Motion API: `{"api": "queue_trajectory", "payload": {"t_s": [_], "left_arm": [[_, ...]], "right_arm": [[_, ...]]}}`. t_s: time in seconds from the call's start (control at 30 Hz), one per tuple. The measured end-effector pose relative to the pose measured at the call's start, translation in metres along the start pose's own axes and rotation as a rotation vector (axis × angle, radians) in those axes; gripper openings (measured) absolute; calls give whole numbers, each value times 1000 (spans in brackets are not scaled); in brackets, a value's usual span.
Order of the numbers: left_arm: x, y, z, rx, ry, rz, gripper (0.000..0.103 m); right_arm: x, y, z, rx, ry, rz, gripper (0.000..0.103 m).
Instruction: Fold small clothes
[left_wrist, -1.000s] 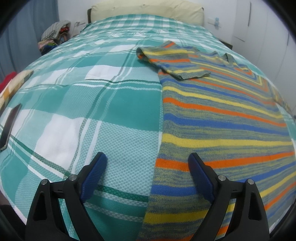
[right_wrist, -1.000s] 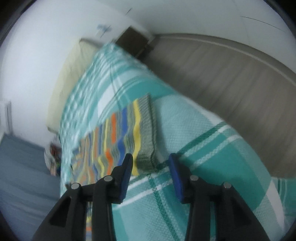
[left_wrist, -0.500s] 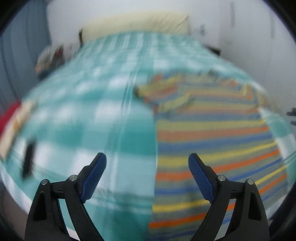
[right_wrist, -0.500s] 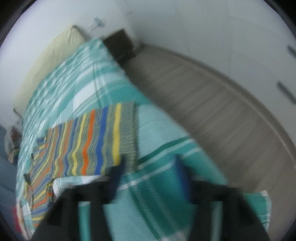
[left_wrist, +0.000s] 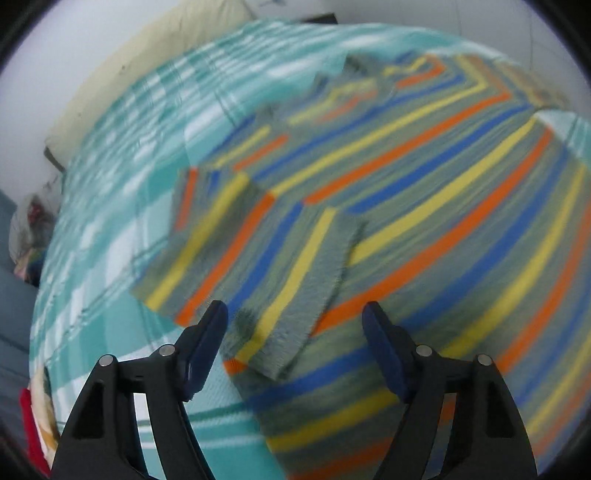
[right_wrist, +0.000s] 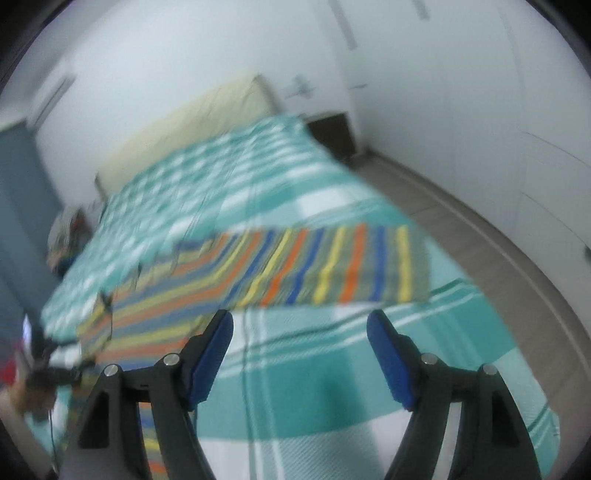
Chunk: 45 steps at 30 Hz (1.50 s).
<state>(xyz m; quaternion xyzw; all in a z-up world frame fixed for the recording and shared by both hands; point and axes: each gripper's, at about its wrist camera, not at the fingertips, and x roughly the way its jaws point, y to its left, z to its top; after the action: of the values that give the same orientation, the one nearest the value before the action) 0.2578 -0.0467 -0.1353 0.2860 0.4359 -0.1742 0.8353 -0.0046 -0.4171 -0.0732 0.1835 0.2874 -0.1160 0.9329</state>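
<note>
A striped sweater (left_wrist: 424, 192) in grey, yellow, orange and blue lies flat on the teal plaid bedcover (left_wrist: 122, 229). One sleeve (left_wrist: 258, 251) is folded across its body, and the grey cuff end lies just under my left gripper (left_wrist: 293, 310). That gripper's jaws are closing, with the pads still apart from the cloth. In the right wrist view the sweater (right_wrist: 295, 266) lies a little ahead of my right gripper (right_wrist: 299, 317). Its jaws are opening over bare bedcover (right_wrist: 332, 387) with nothing between them.
A cream headboard (left_wrist: 147, 62) stands at the bed's far end. A heap of clothes (left_wrist: 29, 229) lies off the bed's left side. To the right are wooden floor (right_wrist: 461, 229), a dark nightstand (right_wrist: 332, 133) and white cupboard doors (right_wrist: 517, 110).
My left gripper has swung from the sweater's lower edge to over the folded sleeve, rolling as it went. My right gripper has widened, left the hem corner and drawn back and up.
</note>
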Motion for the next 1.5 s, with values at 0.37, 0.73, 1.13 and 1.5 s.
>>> {"api": "queue_trajectory", "payload": {"t_s": [0.37,0.73,1.13,1.5], "left_arm": [[-7,53,-13,-350,-69,-209,2],[-28,248,-117,-1180,-110,-54,2],[-16,262,-195,-1345,-34,-82,1],[5,266,-198,-1299,13,-128,26]], "right_arm": [[20,16,-5,-47,7,17,74],[24,21,-8,-56,31,41,74],[38,29,-17,-97,69,36,74],[46,30,-22,-115,97,20,74]]}}
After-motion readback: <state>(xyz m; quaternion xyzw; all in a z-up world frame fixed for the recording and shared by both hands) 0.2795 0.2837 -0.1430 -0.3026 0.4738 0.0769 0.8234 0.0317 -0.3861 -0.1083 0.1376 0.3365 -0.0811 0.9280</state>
